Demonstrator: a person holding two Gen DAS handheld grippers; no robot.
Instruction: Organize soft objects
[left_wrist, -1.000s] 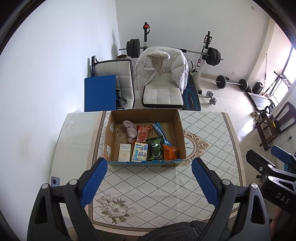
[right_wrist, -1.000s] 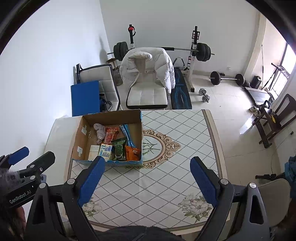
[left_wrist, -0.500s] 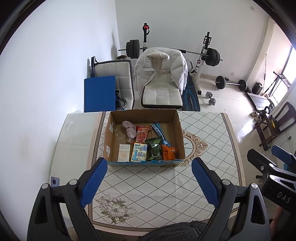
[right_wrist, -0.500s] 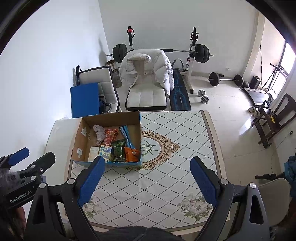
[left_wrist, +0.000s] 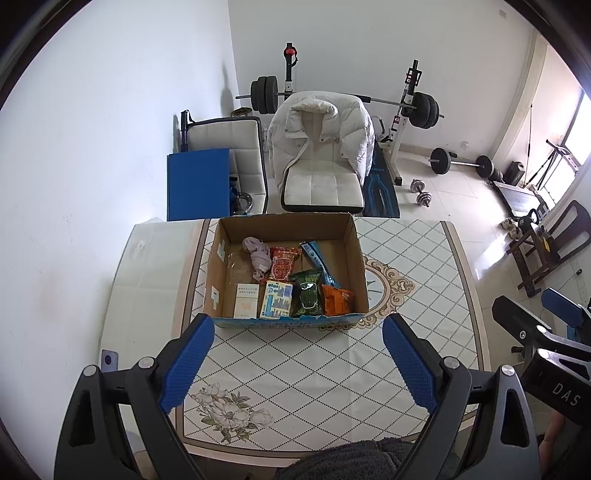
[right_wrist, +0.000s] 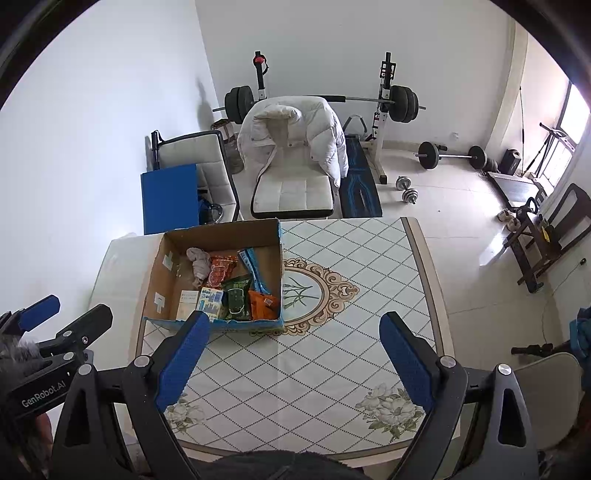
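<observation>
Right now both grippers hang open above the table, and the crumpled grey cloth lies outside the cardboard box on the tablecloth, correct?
Not quite. The crumpled grey cloth lies inside the cardboard box, near its far wall beside the red snack packet, as the left wrist view shows. The rest holds: the left gripper and the right gripper are both open above the table.
</observation>
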